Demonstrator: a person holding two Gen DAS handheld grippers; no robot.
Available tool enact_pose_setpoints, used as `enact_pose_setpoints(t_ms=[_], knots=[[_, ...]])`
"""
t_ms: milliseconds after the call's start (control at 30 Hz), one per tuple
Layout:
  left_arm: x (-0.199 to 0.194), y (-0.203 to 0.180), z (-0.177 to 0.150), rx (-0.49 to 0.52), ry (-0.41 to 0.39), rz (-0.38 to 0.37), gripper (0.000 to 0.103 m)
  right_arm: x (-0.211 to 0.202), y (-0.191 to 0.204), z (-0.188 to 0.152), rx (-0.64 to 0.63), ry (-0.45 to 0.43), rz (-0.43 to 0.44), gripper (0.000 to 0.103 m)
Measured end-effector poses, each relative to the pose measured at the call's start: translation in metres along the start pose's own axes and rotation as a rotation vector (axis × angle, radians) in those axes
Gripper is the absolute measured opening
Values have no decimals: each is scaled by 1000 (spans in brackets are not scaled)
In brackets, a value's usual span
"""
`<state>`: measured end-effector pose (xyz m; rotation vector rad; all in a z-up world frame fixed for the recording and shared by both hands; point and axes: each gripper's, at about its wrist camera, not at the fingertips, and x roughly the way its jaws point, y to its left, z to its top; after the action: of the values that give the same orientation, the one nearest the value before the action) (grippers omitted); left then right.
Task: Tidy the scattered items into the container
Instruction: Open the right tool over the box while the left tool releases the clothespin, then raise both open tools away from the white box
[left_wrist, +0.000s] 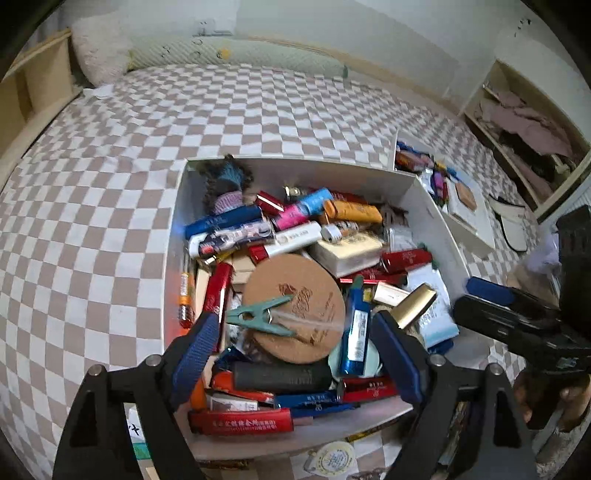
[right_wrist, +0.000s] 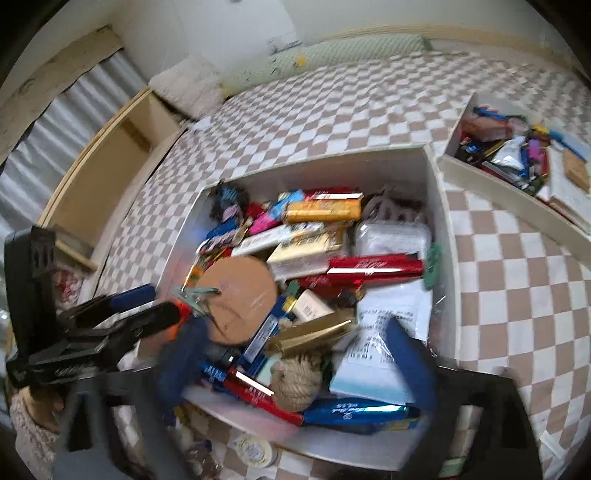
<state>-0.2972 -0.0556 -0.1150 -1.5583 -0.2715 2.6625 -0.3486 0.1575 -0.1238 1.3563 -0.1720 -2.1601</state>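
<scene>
A white box (left_wrist: 424, 206) on the checkered bed is piled with lighters, packets and small items; it also shows in the right wrist view (right_wrist: 439, 206). A round cork coaster (left_wrist: 295, 306) lies on top with a teal clothespin (left_wrist: 258, 315) on it. My left gripper (left_wrist: 295, 343) is open and empty over the box's near half, fingers either side of the coaster. My right gripper (right_wrist: 295, 354) is open and empty over the box's near edge, above a twine ball (right_wrist: 295, 380) and a gold lighter (right_wrist: 314, 332). Each gripper shows in the other's view (left_wrist: 517, 314) (right_wrist: 110, 321).
A second white tray (left_wrist: 461, 206) with small items stands to the right; it shows in the right wrist view (right_wrist: 509, 173). A round tape measure (left_wrist: 332, 458) lies before the box. Wooden shelves flank the bed. Pillows lie at the far end.
</scene>
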Motion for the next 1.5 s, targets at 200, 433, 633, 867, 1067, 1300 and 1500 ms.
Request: enact_pose_setpoints(t_ms=[200,433,633,867,1067,1300,1500], knots=[[-5,3,-2,-17,5,-6,85,-10,-6,1,48,-11,35,103],[-18,1,-9,-10,4,3,85,-14,0,-9,16,8,5,103],[-28,-1,-19,-9,28,-7,86,-16,4,-18,-3,40,-6,103],[-40,0,-32,14,30,6,99,-21,5,-30,-9,70,-33,103],[-50,-2,-38,27,24,29,101,-32,8,-36,-18,56,-63,103],[-66,-4,-47,31,6,37,101,-41,14,-46,-52,38,-107,103],[-78,-3,-56,30,-2,41,101,-52,21,-54,-75,20,-135,103]])
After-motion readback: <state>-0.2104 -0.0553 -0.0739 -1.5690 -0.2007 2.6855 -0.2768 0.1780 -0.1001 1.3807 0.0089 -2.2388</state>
